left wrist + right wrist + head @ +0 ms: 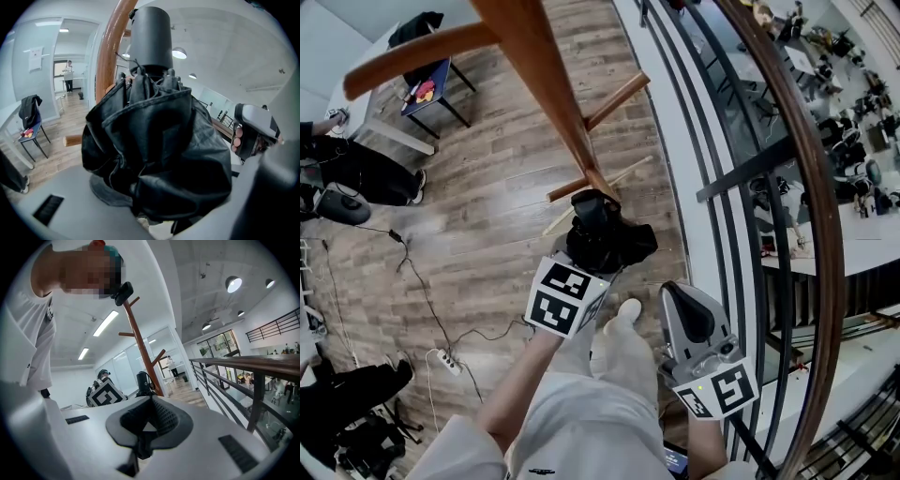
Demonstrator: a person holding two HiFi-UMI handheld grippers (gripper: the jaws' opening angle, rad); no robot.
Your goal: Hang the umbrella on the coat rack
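Note:
A folded black umbrella (605, 239) is bundled between the jaws of my left gripper (581, 272), which is shut on its fabric. In the left gripper view the crumpled canopy (154, 140) fills the space between the grey jaws, and its black cylindrical handle (150, 37) points up beside the wooden coat rack (110, 51). The rack's pole and pegs (546, 84) rise just beyond the umbrella in the head view. My right gripper (684, 305) hangs lower right, shut and empty; its pads (161, 416) meet in the right gripper view, where the rack (140, 343) stands ahead.
A dark railing with a wooden handrail (806, 169) runs along the right, with a drop behind it. A chair with a jacket (431, 80) stands far left, a power strip and cable (445, 359) lie on the wood floor, and a person (356, 169) sits at the left edge.

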